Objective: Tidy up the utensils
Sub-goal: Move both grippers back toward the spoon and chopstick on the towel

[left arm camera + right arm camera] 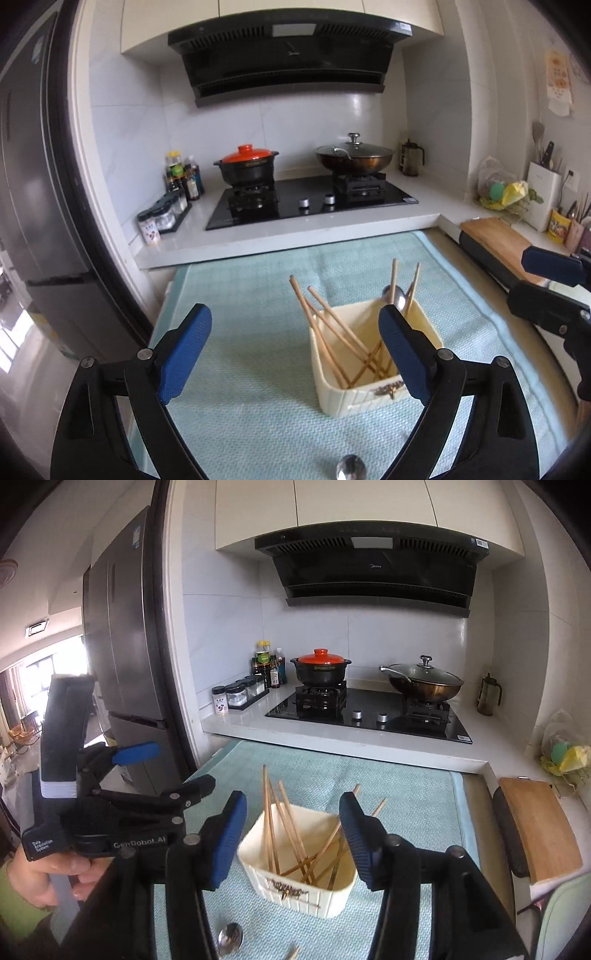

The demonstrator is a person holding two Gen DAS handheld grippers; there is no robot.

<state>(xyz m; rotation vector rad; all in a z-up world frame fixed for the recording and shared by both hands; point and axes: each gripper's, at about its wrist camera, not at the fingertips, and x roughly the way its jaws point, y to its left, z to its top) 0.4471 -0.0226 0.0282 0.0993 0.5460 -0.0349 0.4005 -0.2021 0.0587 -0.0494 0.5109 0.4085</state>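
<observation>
A cream utensil holder [354, 395] stands on a light blue mat [251, 317]. It holds several wooden chopsticks [325, 325] and a metal spoon [394, 295] leaning at its far side. It also shows in the right wrist view [306, 886] with chopsticks [284, 823]. A loose metal spoon [350, 468] lies on the mat near the front, also in the right wrist view [229, 937], beside a chopstick tip [293, 952]. My left gripper [295, 358] is open and empty, above the mat just left of the holder. My right gripper [293, 843] is open and empty, over the holder.
A black gas hob [314, 201] carries a red-lidded pot [247, 164] and a lidded wok [352, 155]. Bottles and spice jars [173, 195] stand to its left. A fridge [29, 184] is at left. A wooden cutting board [539, 827] lies right of the mat.
</observation>
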